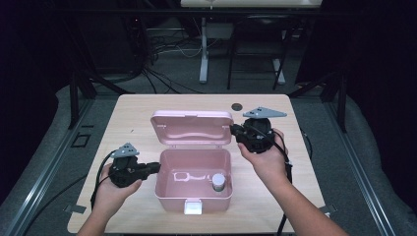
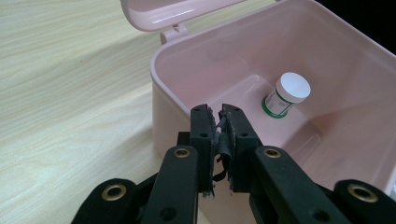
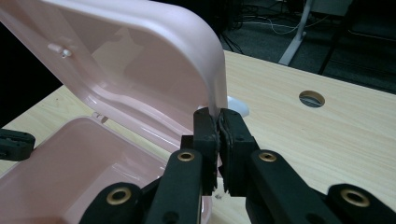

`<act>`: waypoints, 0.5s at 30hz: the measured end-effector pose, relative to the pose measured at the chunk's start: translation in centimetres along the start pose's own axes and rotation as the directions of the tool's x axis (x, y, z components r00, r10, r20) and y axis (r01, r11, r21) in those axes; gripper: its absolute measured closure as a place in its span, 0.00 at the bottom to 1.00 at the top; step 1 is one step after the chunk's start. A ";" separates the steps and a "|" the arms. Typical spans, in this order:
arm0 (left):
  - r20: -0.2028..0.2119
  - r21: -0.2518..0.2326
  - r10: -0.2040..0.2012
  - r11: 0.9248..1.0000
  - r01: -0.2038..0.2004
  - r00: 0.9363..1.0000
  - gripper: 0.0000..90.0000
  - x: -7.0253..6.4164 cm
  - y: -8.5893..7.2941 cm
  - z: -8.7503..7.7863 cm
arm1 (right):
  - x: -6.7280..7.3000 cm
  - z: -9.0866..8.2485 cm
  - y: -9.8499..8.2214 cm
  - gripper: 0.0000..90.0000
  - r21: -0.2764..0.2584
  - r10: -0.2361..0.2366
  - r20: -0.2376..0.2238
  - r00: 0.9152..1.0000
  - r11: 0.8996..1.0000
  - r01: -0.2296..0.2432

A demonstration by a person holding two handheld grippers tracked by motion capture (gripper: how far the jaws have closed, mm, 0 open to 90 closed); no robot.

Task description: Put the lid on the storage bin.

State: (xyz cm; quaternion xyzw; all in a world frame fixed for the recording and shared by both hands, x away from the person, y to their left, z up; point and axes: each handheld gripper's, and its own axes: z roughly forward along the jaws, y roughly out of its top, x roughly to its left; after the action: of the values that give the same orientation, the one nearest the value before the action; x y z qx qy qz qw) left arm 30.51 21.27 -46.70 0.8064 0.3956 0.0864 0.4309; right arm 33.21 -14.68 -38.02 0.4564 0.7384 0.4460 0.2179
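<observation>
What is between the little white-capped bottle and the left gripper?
In the high view, the pink box's left wall stands between the bottle and the left gripper, plus bare box floor.

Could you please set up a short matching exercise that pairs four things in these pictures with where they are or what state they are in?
Things:
1. small white-capped jar
2. lid of the pink box
3. left gripper
4. round hole in the table

Places or states:
A. shut on the rim of the box's side wall
B. upright on the floor inside the box
C. raised open, its side edge pinched by the right gripper
D. in the tabletop beyond the box

Pairs: 1-B, 2-C, 3-A, 4-D
</observation>
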 end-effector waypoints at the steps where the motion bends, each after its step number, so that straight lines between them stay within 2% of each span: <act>1: 0.000 0.000 0.000 1.000 0.000 1.000 0.93 0.0 0.0 0.0 | 0.0 0.0 0.0 0.96 0.001 -0.001 0.001 1.000 1.000 0.001; 15: 0.000 0.000 0.000 1.000 0.000 1.000 0.93 0.0 0.0 0.0 | 0.2 -0.3 -0.5 0.96 -0.018 -0.010 0.002 1.000 1.000 0.010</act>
State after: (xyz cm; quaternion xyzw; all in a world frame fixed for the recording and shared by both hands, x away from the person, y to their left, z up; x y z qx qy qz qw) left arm 30.50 21.27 -46.69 0.8065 0.3955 0.0867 0.4308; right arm 32.65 -14.74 -38.32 0.4511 0.7364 0.4512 0.2252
